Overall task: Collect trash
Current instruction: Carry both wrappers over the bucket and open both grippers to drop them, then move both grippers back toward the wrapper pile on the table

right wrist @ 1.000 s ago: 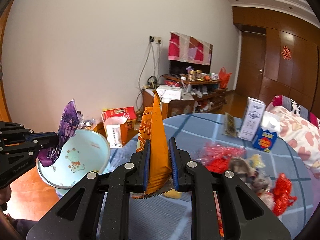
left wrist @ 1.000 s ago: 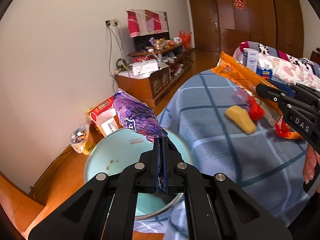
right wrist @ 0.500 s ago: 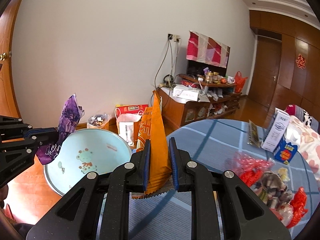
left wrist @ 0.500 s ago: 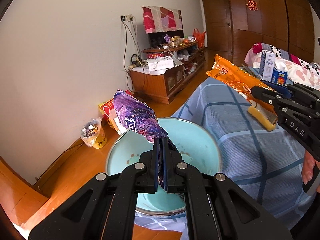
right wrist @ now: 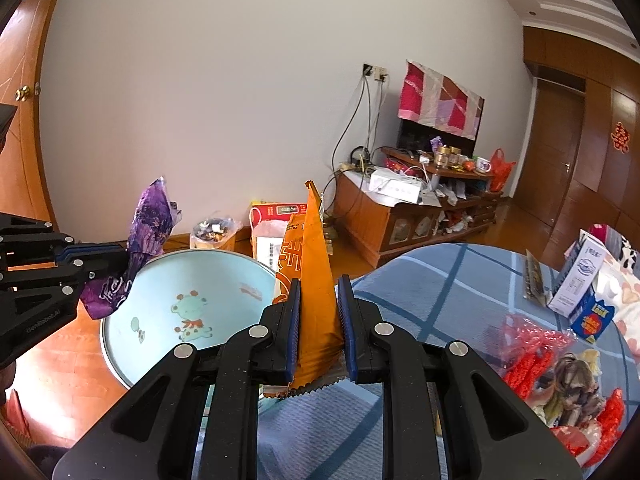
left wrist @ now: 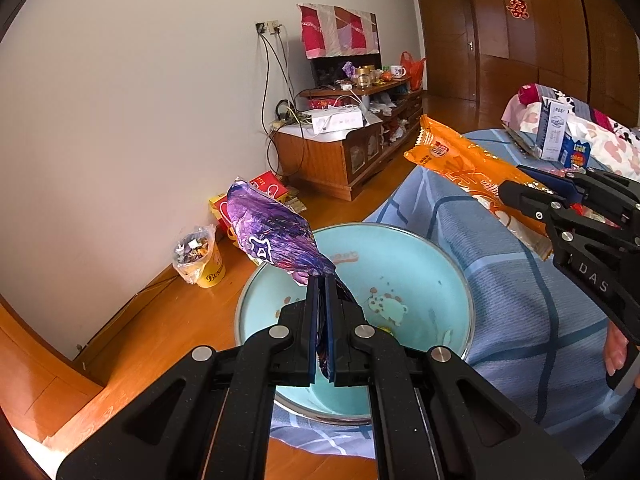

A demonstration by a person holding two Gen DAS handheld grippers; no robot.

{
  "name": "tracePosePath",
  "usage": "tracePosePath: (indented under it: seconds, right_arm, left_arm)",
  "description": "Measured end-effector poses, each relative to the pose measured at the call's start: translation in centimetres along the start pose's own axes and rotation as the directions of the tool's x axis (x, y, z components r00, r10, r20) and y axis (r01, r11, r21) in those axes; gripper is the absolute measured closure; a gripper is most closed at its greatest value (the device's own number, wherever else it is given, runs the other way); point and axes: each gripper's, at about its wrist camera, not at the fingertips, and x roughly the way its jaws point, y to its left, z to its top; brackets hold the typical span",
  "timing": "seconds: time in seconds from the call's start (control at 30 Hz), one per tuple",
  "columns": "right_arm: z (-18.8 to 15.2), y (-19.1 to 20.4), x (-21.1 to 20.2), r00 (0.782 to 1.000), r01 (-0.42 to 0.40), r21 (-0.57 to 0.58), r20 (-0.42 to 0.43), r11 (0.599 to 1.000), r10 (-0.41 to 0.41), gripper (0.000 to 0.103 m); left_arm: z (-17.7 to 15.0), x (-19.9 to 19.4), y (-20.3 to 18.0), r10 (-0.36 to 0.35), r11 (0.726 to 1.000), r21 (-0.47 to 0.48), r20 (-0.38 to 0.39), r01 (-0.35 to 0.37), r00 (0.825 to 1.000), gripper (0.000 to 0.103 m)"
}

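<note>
Two wrappers clamped: left hand-held gripper [left wrist: 322, 280] pinches purple wrapper [left wrist: 272, 236] above basin [left wrist: 452, 280] (light blue); right hand-held gripper [right wrist: 319, 292] grips orange wrapper [right wrist: 314, 280].

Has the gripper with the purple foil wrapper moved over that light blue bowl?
Yes. The left gripper moved farther over the light blue bowl.

Home living room: cluttered TV cabinet [right wrist: 404, 216], quilted bedding [left wrist: 600, 136].
</note>
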Motion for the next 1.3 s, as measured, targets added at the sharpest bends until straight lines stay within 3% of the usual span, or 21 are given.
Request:
tracePosePath:
  seconds: [0.8,1.0,1.07,1.1,1.13,1.3]
  right_arm:
    - [0.1,1.5,0.3,0.999,-0.033,-0.027,-0.01,0.999,0.033,0.084]
    - [-0.1,1.6,0.4,0.999,-0.052,-0.031,-0.016,0.998,0.051,0.082]
    - [-0.2,1.7,0.6,0.998,-0.064,-0.028,-0.024,0.998,0.064,0.078]
    - [-0.3,1.6,0.6,0.997,-0.071,-0.026,-0.026,0.997,0.07,0.068]
    - [-0.4,1.6,0.6,0.997,-0.069,-0.023,-0.023,0.997,0.068,0.065]
    - [-0.6,1.1,0.7,0.998,-0.053,-0.004,-0.031,0.999,0.053,0.06]
  left_arm:
    - [-0.4,0.4,0.3,-0.007,1.0,-0.003,-0.019,0.007,1.0,0.1]
    - [-0.6,0.4,-0.2,-0.025,1.0,0.008,-0.023,0.026,0.999,0.095]
    - [-0.6,0.4,-0.3,-0.032,0.999,0.01,-0.018,0.033,0.999,0.092]
    - [-0.6,0.4,-0.3,-0.031,0.999,0.011,-0.016,0.031,0.999,0.081]
    - [-0.7,0.4,-0.4,-0.03,0.999,0.011,-0.014,0.03,0.999,0.071]
    - [-0.9,0.5,-0.5,-0.023,1.0,0.011,-0.021,0.024,1.0,0.055]
